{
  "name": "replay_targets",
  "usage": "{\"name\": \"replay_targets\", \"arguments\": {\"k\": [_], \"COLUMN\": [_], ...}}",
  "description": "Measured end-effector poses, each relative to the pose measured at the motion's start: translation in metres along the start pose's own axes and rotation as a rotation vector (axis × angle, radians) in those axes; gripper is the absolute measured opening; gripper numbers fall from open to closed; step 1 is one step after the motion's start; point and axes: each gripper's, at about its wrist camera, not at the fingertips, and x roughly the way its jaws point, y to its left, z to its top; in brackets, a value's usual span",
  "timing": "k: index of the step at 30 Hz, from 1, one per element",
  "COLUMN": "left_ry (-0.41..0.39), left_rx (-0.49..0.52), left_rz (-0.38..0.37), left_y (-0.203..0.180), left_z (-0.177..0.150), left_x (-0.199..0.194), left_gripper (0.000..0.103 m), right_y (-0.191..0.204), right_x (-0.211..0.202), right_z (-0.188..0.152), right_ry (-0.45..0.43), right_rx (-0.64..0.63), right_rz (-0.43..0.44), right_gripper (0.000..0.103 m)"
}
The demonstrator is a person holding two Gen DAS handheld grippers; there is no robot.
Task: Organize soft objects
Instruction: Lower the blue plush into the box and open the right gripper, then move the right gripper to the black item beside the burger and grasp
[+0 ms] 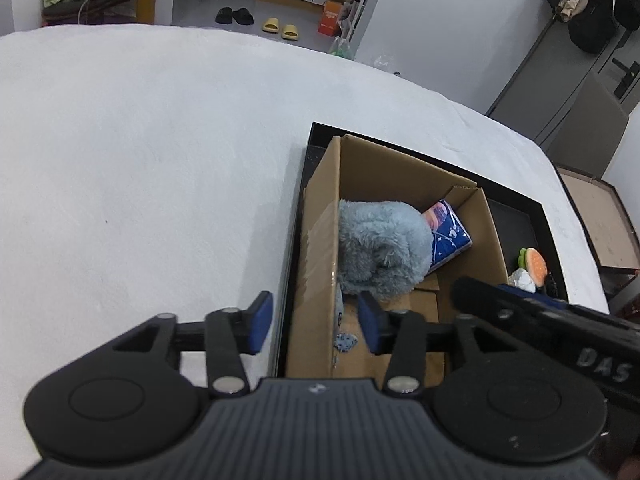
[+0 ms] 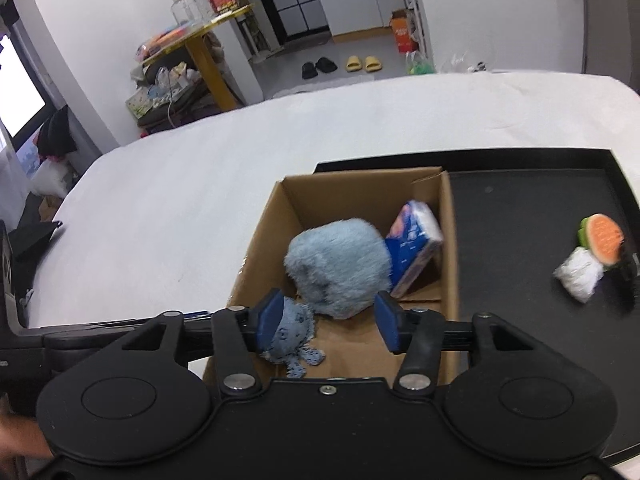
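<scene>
A fluffy pale-blue plush point(image 1: 380, 248) point(image 2: 340, 268) lies in an open cardboard box point(image 1: 320, 248) point(image 2: 262, 240). Behind it a blue tissue pack point(image 1: 450, 236) point(image 2: 414, 248) leans against the box wall. A small blue knitted toy point(image 2: 294, 340) point(image 1: 345, 340) rests on the box floor. My left gripper point(image 1: 316, 324) hangs open astride the box's left wall, gripping nothing. My right gripper point(image 2: 329, 324) is open over the near end of the box. The knitted toy sits by its left pad point(image 2: 269, 320), and neither pad presses on it.
The box stands in a black tray point(image 1: 516, 216) point(image 2: 520, 220) on a white cloth-covered table point(image 1: 140, 160) point(image 2: 180, 200). At the tray's right lie a watermelon-slice toy point(image 2: 602, 238) point(image 1: 536, 266) and a white crumpled wad point(image 2: 578, 276) point(image 1: 524, 280). The right gripper's body point(image 1: 540, 316) crosses the left wrist view.
</scene>
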Motion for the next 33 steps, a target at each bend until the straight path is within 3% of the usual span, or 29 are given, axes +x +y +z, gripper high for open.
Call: {"name": "replay_targets", "arguments": {"k": [9,25,33], "left_ry": [-0.014,0.010,0.022], "left_rx": [0.030,0.102,0.134], "left_rz": [0.048,0.108,0.139], "left_y": [-0.013,-0.045,-0.058], "left_z": [0.002,0.003,0.003], "left_x": [0.000,0.013,0.022], "left_gripper": [0.060,0.063,0.064], "right_y": [-0.039,-0.118,-0.154], "right_x": [-0.017,-0.024,-0.021], "right_z": [-0.002,-0.007,-0.014], "right_ry": [-0.059,-0.103,-0.081], "right_rx": [0.031,0.122,0.157], "right_rz": [-0.067,-0.183,-0.242], "right_gripper": [0.059,0.063,0.063]}}
